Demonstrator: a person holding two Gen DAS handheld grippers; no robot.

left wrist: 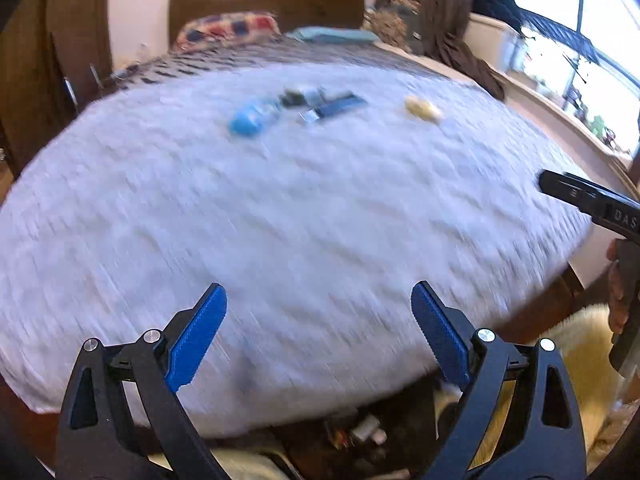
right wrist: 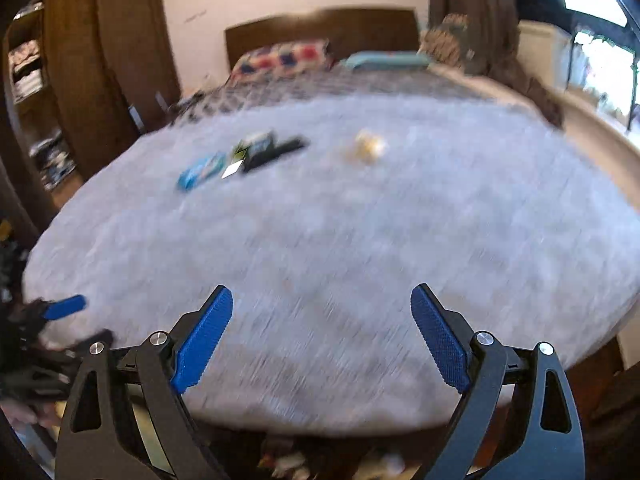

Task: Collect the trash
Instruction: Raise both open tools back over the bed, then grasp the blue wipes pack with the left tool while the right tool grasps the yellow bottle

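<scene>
Both views are blurred by motion. On the white blanket (left wrist: pixel 280 220) of a bed, far ahead, lie a blue packet (left wrist: pixel 250 118) (right wrist: pixel 202 170), some dark wrappers (left wrist: pixel 320 106) (right wrist: pixel 272 148) and a crumpled yellow piece (left wrist: pixel 422 109) (right wrist: pixel 368 146). My left gripper (left wrist: pixel 318 292) hangs open over the bed's near edge with nothing between its blue pads. My right gripper (right wrist: pixel 322 293) is open and holds nothing either. Part of the right gripper shows at the right edge of the left wrist view. One blue finger (right wrist: pixel 66 306) of the left gripper shows at the left of the right wrist view.
Below the bed's near edge is a dark spot with small bits of litter (left wrist: pixel 360 432) (right wrist: pixel 288 460). A patterned pillow (left wrist: pixel 228 30) and wooden headboard (left wrist: pixel 268 0) are at the far end. A wardrobe (right wrist: pixel 104 52) stands left, a window (left wrist: pixel 580 20) right, a cream rug (left wrist: pixel 580 344) beside the bed.
</scene>
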